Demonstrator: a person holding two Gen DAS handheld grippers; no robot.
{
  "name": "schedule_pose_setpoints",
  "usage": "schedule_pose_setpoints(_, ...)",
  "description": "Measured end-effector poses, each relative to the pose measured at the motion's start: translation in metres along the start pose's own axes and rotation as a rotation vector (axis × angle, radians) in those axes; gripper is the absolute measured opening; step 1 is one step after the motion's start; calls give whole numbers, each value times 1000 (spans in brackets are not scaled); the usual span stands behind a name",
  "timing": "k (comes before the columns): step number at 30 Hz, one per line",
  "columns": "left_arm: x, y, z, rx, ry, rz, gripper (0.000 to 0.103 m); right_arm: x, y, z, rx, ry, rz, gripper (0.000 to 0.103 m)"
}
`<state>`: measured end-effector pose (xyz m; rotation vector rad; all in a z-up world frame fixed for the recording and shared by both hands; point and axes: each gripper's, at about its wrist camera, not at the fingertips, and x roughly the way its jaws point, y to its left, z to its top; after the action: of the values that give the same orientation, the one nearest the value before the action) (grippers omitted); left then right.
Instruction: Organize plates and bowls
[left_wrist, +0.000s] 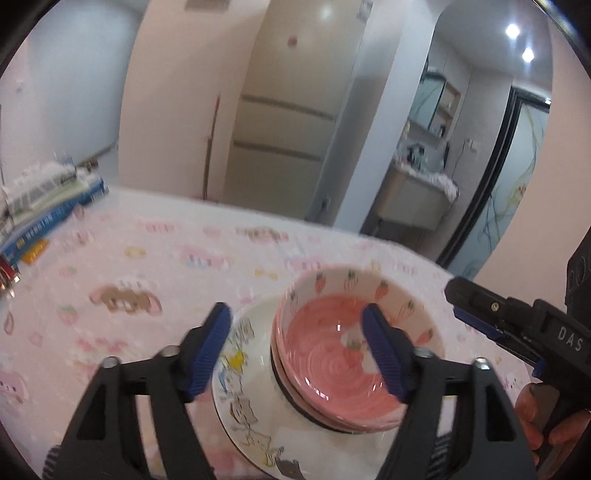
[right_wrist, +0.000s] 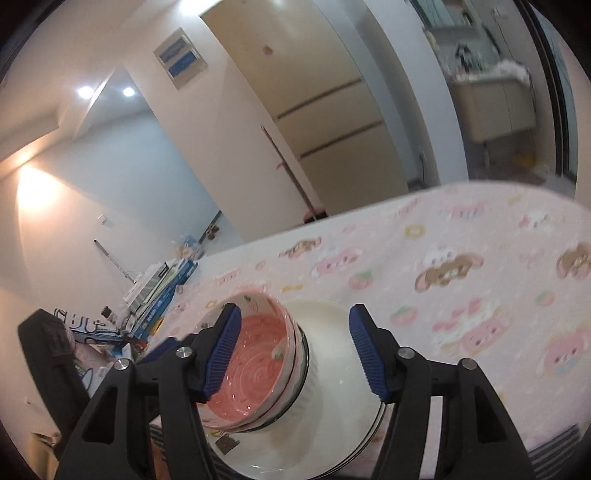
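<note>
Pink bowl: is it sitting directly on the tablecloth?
No, the pink bowl is stacked on a white plate.

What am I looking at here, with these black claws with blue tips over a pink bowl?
No robot: a person holds a two-finger gripper in each hand, with a wide-angle camera on each looking along its fingers. One picture is from the left gripper, the other from the right gripper. Both stand open and hold nothing. Below them a pink bowl, apparently the top of nested bowls, sits on a white plate on a table with a pink cartoon tablecloth. Boxes lie at the table's far end. In the left picture the right gripper enters at the edge, a hand behind it.
</note>
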<state>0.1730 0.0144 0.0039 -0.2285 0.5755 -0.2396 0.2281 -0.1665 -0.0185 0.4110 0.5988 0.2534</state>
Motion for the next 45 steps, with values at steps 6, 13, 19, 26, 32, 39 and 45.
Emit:
schedule_pose_setpoints(6, -38, 5, 13, 41, -164, 119, 85, -55, 26, 12, -240, -277, -189, 77)
schedule_pose_setpoints(13, -107, -12, 29, 166, -461, 189, 94, -113, 43, 18, -301, -469, -179, 88)
schedule_pose_setpoints(19, -141, -16, 25, 243, -624, 180, 103, -129, 58, 11, -348, -491, -138, 103)
schedule_pose_setpoints(26, -160, -20, 12, 307, -644, 165, 103, -142, 64, -9, -350, -546, -133, 103)
schedule_pose_setpoints(32, -161, -10, -3, 284, -651, 140, 103, -139, 63, -24, -378, -571, -94, 103)
schedule_pose_setpoints(39, -143, -7, -28, 264, -604, 120, 103, -117, 59, -50, -438, -514, -80, 103)
schedule_pose_setpoints(45, -122, -9, -47, 297, -569, 151, 103, -103, 46, -74, -465, -496, -117, 103)
